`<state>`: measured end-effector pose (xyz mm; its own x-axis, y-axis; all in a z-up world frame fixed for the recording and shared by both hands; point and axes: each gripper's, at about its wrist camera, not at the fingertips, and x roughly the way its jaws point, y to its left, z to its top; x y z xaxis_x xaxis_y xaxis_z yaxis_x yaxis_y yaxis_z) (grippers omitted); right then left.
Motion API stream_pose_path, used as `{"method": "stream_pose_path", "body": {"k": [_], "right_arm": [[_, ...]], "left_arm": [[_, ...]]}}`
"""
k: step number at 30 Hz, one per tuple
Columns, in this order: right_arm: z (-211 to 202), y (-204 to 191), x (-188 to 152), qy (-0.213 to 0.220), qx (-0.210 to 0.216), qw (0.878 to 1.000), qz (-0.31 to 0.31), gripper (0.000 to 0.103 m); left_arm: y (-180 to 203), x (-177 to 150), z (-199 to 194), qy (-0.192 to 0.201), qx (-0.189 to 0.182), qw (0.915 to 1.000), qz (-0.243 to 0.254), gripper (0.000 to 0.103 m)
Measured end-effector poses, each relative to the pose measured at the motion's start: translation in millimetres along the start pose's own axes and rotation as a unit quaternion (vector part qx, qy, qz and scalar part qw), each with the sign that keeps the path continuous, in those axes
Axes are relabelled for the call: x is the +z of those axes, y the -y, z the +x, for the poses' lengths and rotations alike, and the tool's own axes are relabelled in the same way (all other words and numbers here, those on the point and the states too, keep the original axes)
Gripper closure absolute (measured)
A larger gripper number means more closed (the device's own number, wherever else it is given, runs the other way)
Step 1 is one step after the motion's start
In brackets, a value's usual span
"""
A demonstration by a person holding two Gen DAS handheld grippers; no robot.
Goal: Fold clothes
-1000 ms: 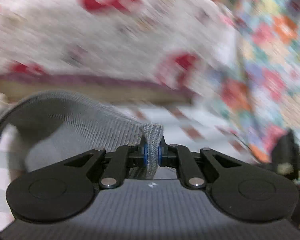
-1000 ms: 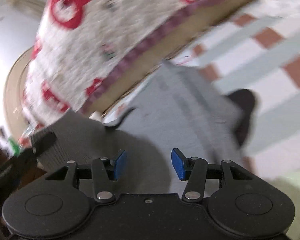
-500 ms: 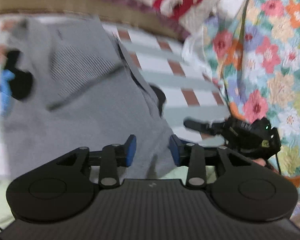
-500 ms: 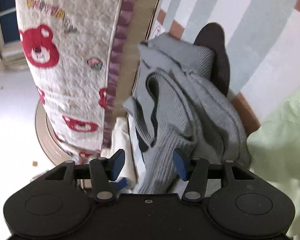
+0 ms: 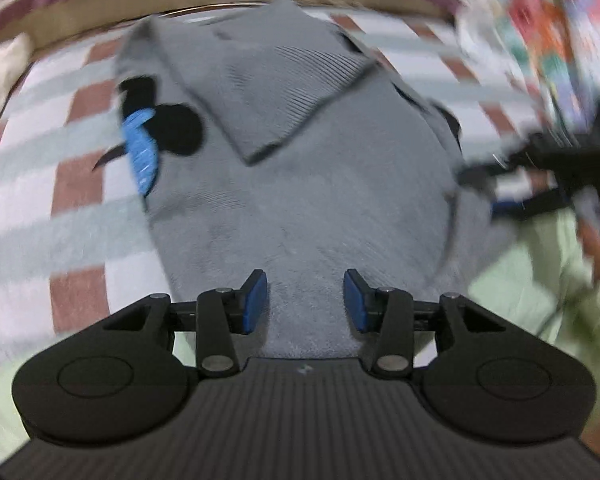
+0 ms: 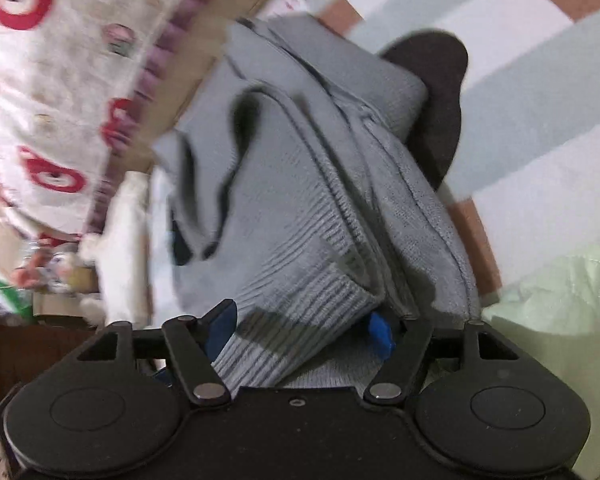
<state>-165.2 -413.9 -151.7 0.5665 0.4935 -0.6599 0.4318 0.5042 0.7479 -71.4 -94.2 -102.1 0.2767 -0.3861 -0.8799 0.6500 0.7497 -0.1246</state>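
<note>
Sweater, grey knit, lies on the striped bedspread in my left wrist view, partly folded, with one ribbed flap laid over its upper middle. My left gripper hangs over the near hem with its blue pads spread wide and nothing between them; it is released. At the right edge of this view I see my right gripper, blurred, close beside the sweater's right edge. The picture is smeared, so I judge I am moving fast, and that is my first worry: if I close now I could pinch only the top layer and drag the folded flap askew. A black and blue shape shows at the sweater's left edge; I cannot tell what it is.

From my right wrist view, the sweater fills the middle, bunched in thick ridges against the bear-print quilt. A ribbed cuff or hem lies between the pads of my right gripper, which stand wide apart around it; I judge they are not clamped. Here the risk is a thick, uneven bite: several layers sit stacked there, and grabbing them all would lift the whole bundle and undo the fold. A dark patch peeks from under the far side and could catch.
</note>
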Motion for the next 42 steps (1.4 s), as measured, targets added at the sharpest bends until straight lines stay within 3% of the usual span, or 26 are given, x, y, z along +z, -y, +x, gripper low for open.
{"method": "stream_pose_path", "body": {"k": [1, 2, 7, 11, 13, 15, 17, 19, 21, 24, 26, 31, 36, 38, 40, 42], "right_arm": [[1.4, -4.2, 3.9, -0.001, -0.003, 1.000, -0.010, 0.055], [2.3, -7.8, 7.1, -0.001, -0.005, 1.000, -0.019, 0.086], [-11.7, 2.2, -11.8, 0.035, -0.003, 0.997, -0.068, 0.089], [-22.9, 10.3, -27.0, 0.063, -0.002, 0.992, -0.106, 0.088], [-28.5, 14.3, -34.5, 0.077, -0.001, 0.989, -0.126, 0.086], [-34.1, 17.8, -41.2, 0.089, -0.001, 0.985, -0.145, 0.085], [-41.0, 10.9, -29.6, 0.058, -0.009, 0.982, -0.180, 0.080], [-49.9, 0.8, -11.6, 0.015, -0.051, 0.974, -0.222, 0.078], [-57.3, -9.1, 7.3, -0.033, -0.101, 0.960, -0.259, 0.072], [-78.0, -29.0, 46.3, -0.061, -0.154, 0.940, -0.298, 0.067], [-95.8, -45.1, 68.4, -0.058, -0.147, 0.929, -0.336, 0.067], [-76.9, -70.7, 66.4, -0.019, -0.134, 0.888, -0.440, 0.065], [-58.0, -96.2, 64.4, 0.022, -0.119, 0.835, -0.537, 0.065], [-50.4, -106.5, 63.5, 0.038, -0.113, 0.810, -0.574, 0.065], [-42.8, -116.7, 62.7, 0.053, -0.106, 0.784, -0.609, 0.062], [-35.0, -126.1, 61.3, 0.069, -0.100, 0.756, -0.643, 0.062]], "left_arm": [[4.8, 4.8, 0.6, -0.010, 0.004, 0.9997, 0.023, 0.063], [9.2, 9.8, 0.6, -0.019, 0.007, 0.9988, 0.045, 0.063], [20.9, 34.1, -13.0, -0.049, -0.004, 0.9882, 0.145, 0.061], [32.0, 31.3, 7.6, -0.115, 0.010, 0.9707, 0.211, 0.061], [34.3, 24.2, 22.8, -0.141, 0.023, 0.9619, 0.233, 0.061], [29.5, 23.2, 27.4, -0.154, 0.024, 0.9598, 0.234, 0.061], [22.4, 25.5, 27.1, -0.164, 0.022, 0.9601, 0.226, 0.061], [13.5, 30.3, 23.1, -0.172, 0.017, 0.9620, 0.211, 0.060], [5.7, 35.0, 20.3, -0.183, 0.025, 0.9630, 0.196, 0.060], [-0.4, 43.1, 16.7, -0.186, 0.066, 0.9617, 0.190, 0.060], [-1.9, 49.1, 11.6, -0.175, 0.086, 0.9634, 0.184, 0.060], [-6.9, 89.9, -4.4, -0.129, 0.086, 0.9822, 0.106, 0.057], [-28.7, 128.6, 6.0, -0.039, 0.074, 0.9962, 0.023, 0.054], [-38.0, 135.9, 19.7, -0.021, 0.100, 0.9945, -0.020, 0.054], [-45.9, 140.8, 35.0, -0.032, 0.136, 0.9873, -0.075, 0.054], [-50.0, 142.7, 44.5, -0.015, 0.098, 0.9899, -0.101, 0.053]]}}
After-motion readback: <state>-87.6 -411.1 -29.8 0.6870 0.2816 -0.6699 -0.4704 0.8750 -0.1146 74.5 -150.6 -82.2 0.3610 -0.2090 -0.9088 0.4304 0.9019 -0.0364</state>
